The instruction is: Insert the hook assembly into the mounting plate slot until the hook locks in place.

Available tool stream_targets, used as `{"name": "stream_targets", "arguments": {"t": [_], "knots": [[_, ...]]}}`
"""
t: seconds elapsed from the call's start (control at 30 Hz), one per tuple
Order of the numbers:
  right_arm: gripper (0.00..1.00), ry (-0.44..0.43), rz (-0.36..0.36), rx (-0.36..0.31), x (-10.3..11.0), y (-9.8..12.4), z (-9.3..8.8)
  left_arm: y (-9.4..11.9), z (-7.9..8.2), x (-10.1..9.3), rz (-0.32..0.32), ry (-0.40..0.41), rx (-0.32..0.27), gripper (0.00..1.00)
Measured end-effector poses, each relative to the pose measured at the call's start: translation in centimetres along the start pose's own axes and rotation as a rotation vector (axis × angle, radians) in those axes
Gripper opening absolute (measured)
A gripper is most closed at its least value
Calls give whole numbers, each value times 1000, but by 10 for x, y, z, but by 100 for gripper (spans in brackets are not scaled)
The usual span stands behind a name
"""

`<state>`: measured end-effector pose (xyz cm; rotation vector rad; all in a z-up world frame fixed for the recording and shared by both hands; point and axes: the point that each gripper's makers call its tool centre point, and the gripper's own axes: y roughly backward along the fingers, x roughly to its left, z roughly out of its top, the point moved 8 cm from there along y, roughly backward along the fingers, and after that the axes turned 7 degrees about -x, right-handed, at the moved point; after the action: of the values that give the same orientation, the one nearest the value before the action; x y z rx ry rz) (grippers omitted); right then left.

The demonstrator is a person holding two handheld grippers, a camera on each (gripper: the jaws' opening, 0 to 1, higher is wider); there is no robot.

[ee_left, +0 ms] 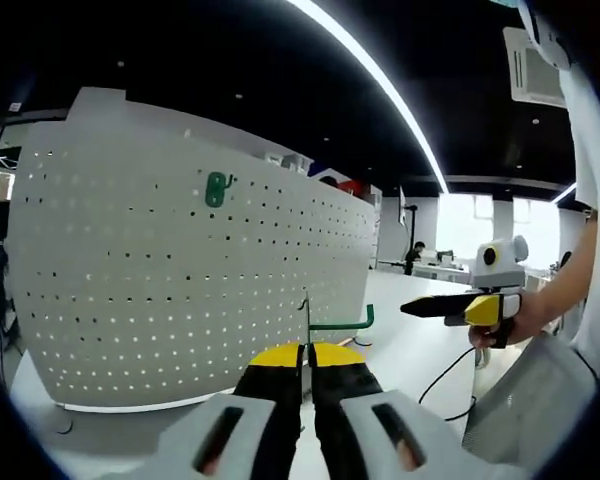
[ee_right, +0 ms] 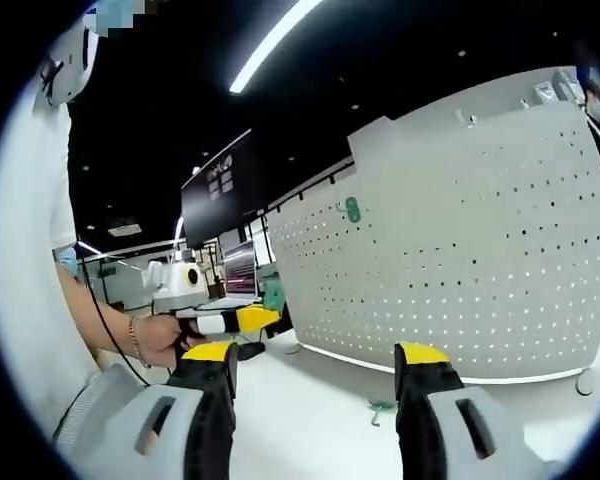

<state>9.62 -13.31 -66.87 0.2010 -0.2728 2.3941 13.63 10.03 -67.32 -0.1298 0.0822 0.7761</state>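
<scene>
the green hook (ee_left: 338, 322), a thin upright shank with a bent horizontal arm, stands pinched between the pressed-together yellow-tipped jaws of the left gripper (ee_left: 307, 352), in front of and apart from the white pegboard (ee_left: 180, 270) that serves as mounting plate. a second green hook (ee_left: 216, 188) is already seated high on the board; it reappears in the right gripper view (ee_right: 352, 209). the right gripper (ee_right: 320, 360) holds nothing, its jaws spread wide, pointing across the white table (ee_right: 310, 410) toward the board's lower edge. a small green item (ee_right: 380, 409) lies on the table between its jaws, possibly another hook, though too small to tell. in the left gripper view the right gripper (ee_left: 460, 308) hovers well off to the side in a person's hand (ee_left: 505, 325).

risk, as a judgement: the grip takes only the shank's lower end, so the hook may swivel on contact with the board; a tilted approach would miss the perforations and fail to lock, or push the free-standing board backward.
</scene>
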Motion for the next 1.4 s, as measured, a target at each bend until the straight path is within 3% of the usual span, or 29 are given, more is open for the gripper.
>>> {"name": "stream_targets", "arguments": {"t": [0.73, 1.4], "knots": [[64, -25, 98, -1, 24, -52, -3, 2, 0, -2, 18, 0, -9, 2], [54, -61, 143, -35, 39, -83, -1, 4, 3, -4, 30, 7, -25, 2]]}}
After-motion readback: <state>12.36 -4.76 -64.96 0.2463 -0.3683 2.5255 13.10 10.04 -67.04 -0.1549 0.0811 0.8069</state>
